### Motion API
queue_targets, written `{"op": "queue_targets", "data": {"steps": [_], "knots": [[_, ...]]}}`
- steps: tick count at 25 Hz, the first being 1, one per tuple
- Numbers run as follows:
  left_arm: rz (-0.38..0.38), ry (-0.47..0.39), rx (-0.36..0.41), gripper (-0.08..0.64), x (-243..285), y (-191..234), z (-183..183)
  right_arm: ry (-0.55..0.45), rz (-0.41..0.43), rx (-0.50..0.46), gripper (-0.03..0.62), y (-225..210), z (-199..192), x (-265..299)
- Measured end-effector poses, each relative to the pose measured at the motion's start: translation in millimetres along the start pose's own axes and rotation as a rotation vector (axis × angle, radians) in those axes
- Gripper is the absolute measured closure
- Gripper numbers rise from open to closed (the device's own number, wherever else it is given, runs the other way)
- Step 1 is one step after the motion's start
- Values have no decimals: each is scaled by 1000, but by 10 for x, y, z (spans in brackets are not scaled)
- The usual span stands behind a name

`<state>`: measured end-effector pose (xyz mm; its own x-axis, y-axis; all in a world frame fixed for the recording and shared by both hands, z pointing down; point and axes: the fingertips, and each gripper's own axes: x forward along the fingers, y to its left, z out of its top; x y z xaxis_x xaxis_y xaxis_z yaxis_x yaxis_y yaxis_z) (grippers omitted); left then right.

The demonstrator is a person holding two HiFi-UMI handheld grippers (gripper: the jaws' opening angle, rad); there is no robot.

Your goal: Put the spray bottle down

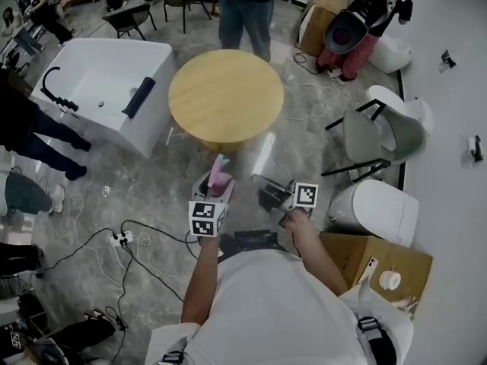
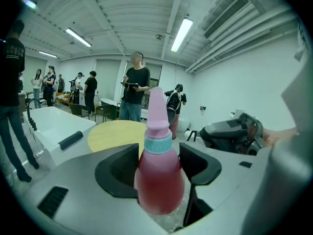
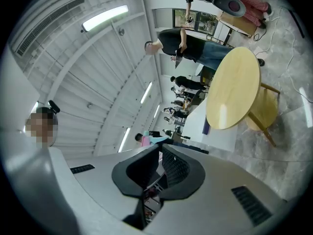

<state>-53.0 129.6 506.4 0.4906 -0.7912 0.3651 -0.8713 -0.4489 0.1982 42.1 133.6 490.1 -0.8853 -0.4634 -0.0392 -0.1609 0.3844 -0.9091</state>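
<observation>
A pink spray bottle with a pale teal collar stands upright between the jaws of my left gripper, held in the air just short of the round yellow table. In the left gripper view the bottle fills the gap between the two black pads, and my left gripper is shut on its body. My right gripper hovers to the right of the bottle. In the right gripper view my right gripper has its pads together with nothing between them. The table top is bare.
A white bathtub stands left of the table. A person stands behind it. A grey chair, a white toilet and a cardboard box are on the right. Cables lie on the floor at the left.
</observation>
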Motion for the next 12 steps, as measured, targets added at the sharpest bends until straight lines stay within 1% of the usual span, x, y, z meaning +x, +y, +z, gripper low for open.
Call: {"op": "queue_targets", "data": {"steps": [7,12], "knots": [[0,10,-2,298,-29,262,-14,-11,19,2,569,62,-37,258],[-23,9,-1,298,21,308,-7,-21,5,0,569,68,-75,298]]}}
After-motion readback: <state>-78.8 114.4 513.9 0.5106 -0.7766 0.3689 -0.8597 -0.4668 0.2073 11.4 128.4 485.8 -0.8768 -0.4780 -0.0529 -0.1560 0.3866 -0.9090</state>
